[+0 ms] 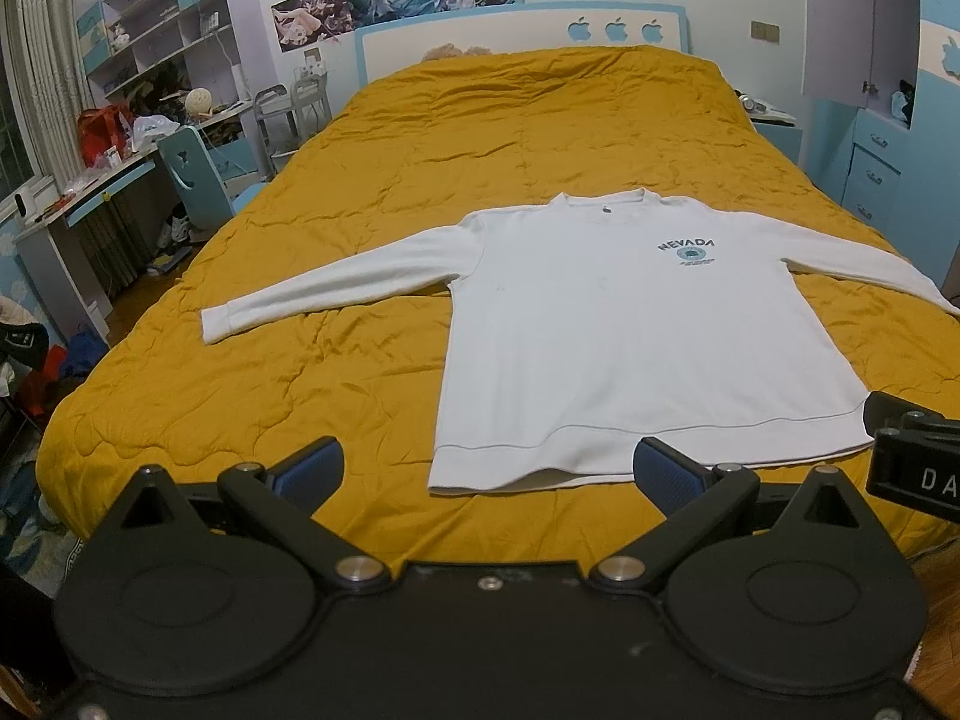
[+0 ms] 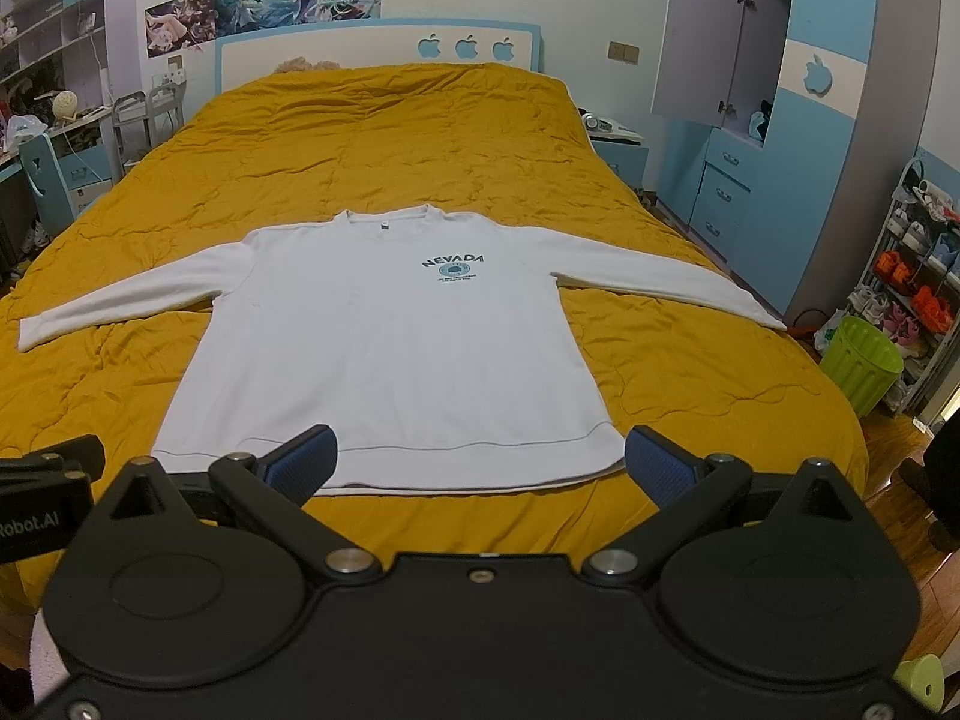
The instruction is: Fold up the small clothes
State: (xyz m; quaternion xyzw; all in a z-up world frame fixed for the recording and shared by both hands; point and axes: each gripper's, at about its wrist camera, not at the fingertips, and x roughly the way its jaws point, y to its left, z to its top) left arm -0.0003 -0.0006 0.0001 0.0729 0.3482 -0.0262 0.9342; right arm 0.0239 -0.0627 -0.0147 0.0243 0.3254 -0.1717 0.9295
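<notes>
A white long-sleeved sweatshirt (image 1: 630,336) with a blue "NEVADA" print lies flat and face up on the yellow quilt (image 1: 360,192), both sleeves spread out sideways, hem towards me. It also shows in the right wrist view (image 2: 390,360). My left gripper (image 1: 489,471) is open and empty, held above the bed's near edge, just in front of the hem's left corner. My right gripper (image 2: 480,459) is open and empty, in front of the hem's right half. Neither touches the cloth.
The quilt (image 2: 420,138) covers the whole bed. A desk with clutter and a blue chair (image 1: 198,180) stand to the left. A blue wardrobe (image 2: 780,150), a shoe rack (image 2: 912,276) and a green bin (image 2: 858,366) stand to the right.
</notes>
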